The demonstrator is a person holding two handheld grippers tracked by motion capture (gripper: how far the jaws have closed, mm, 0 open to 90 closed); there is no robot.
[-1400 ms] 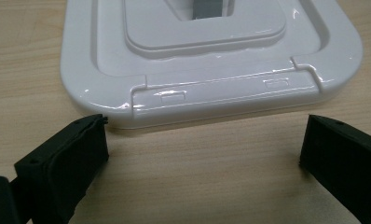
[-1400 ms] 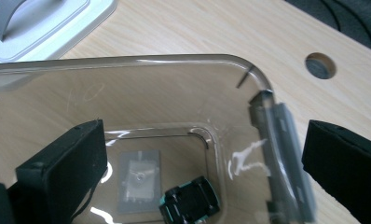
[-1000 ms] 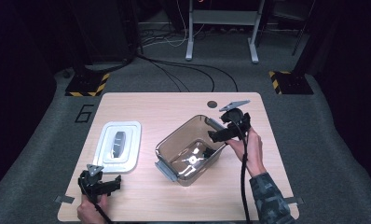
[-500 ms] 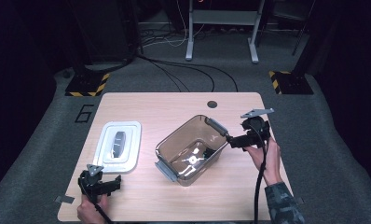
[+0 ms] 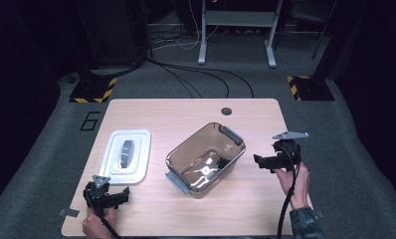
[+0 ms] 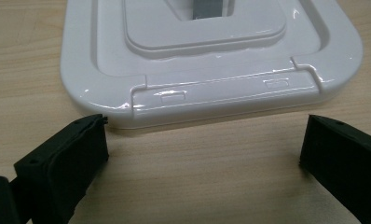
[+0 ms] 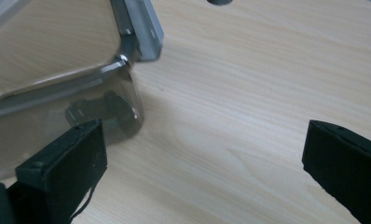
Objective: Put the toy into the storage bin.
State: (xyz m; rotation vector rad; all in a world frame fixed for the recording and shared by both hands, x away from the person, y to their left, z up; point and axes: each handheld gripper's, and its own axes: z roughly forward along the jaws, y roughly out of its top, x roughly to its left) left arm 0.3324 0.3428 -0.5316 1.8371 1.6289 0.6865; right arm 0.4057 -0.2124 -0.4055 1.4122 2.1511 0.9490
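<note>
Lid [image 5: 127, 156] lies flat at the counter's [image 5: 186, 112] nine o'clock side, white with a grey centre, well apart from the clear bin [image 5: 206, 158] standing near the middle. Left tongs [image 5: 117, 197] sit at seven o'clock, jaws wide and empty, aimed at the lid's near edge [image 6: 211, 95], which lies just ahead of them in the left gripper view. Right tongs [image 5: 258, 161] hover at three o'clock beside the bin, jaws wide and empty; the bin's corner and grey latch [image 7: 141, 28] show in the right gripper view. Step in hand, by judgement: approach to the lid for closing the bin. Next move calls for sliding one jaw under the lid's rim, which lies flush on the wood, then a firm pinch before lifting.
</note>
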